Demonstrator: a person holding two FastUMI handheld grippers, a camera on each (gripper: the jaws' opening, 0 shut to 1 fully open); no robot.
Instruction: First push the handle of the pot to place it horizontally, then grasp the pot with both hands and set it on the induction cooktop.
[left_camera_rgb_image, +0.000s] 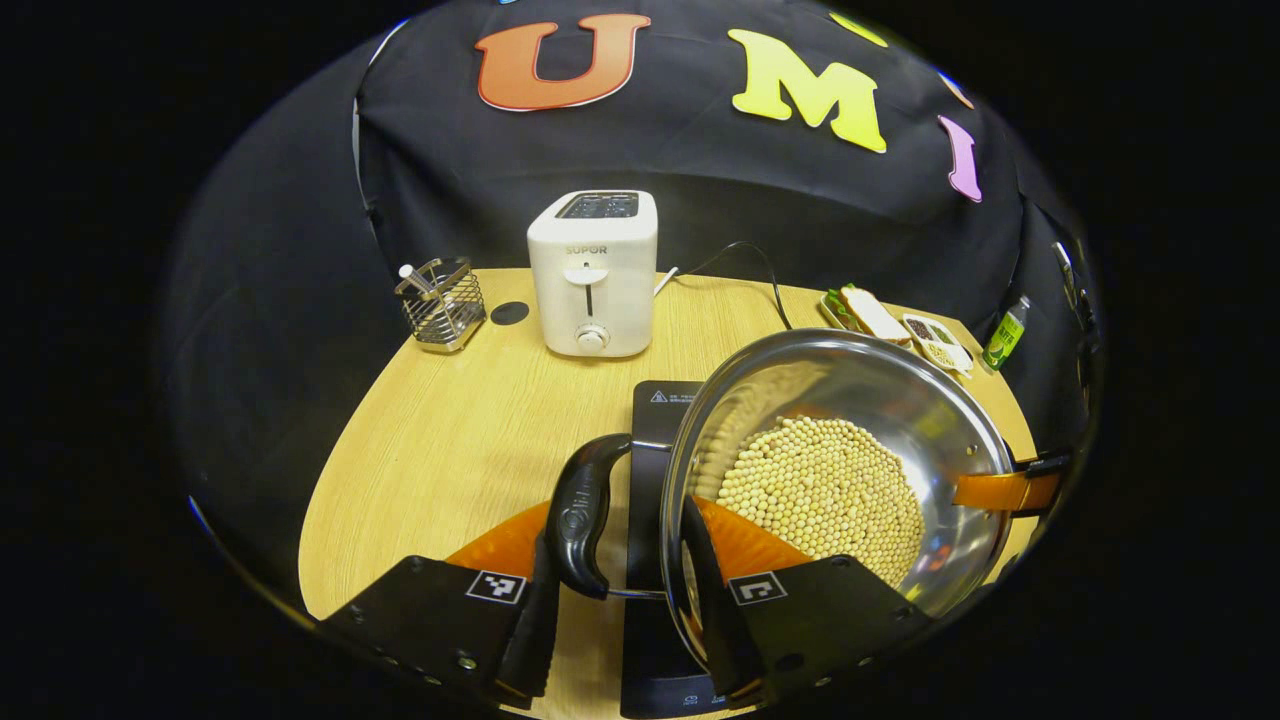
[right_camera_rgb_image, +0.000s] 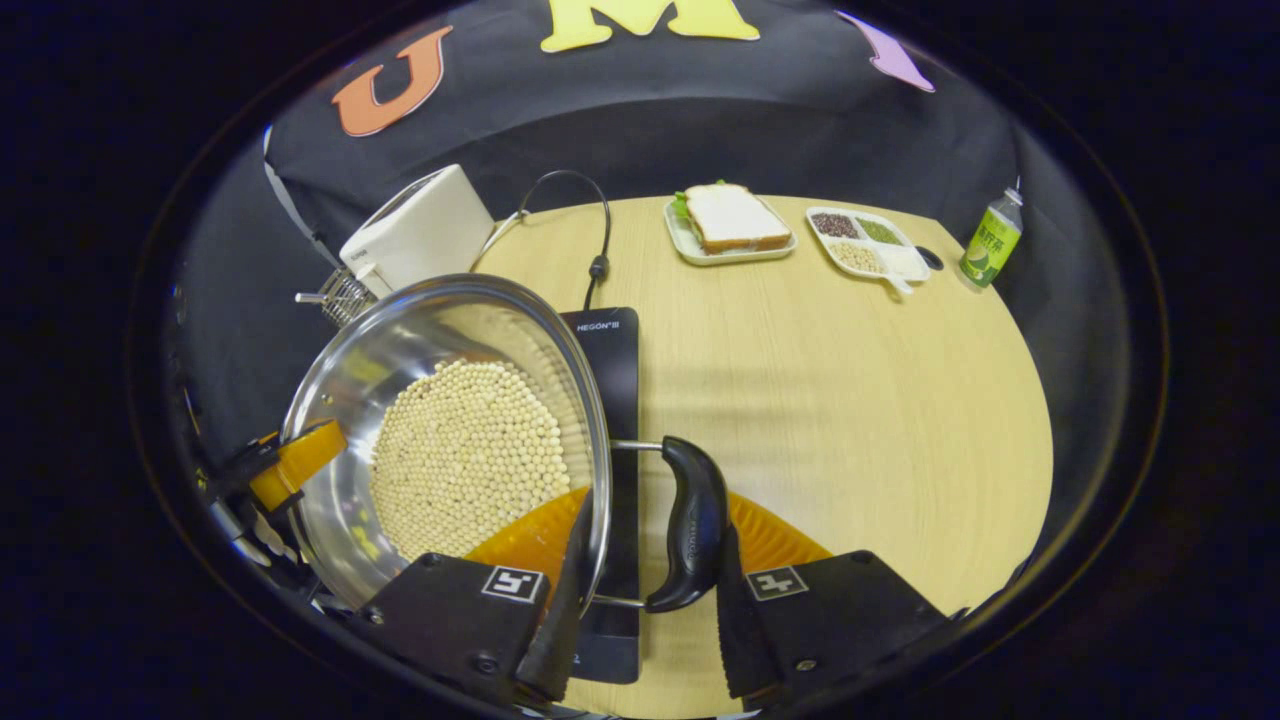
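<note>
Wooden table (right_camera_rgb_image: 850, 400) bears toaster (left_camera_rgb_image: 593, 272), cooktop (right_camera_rgb_image: 612, 370), pot (left_camera_rgb_image: 850, 450) of beans.

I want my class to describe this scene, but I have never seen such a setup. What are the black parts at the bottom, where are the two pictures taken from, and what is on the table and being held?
A person holds a two-finger gripper in each hand, and a fisheye camera rides on each. The black parts at the bottom are that gripper's own fingers. In the left gripper view, the left gripper straddles one black handle of a steel pot filled with pale beans. In the right gripper view, the right gripper straddles the opposite handle. Whether the fingers press on the handles, I cannot tell. The pot sits over a black induction cooktop. On the wooden table are also a white toaster, a wire holder, a sandwich on a plate, a sectioned tray and a green bottle.
</note>
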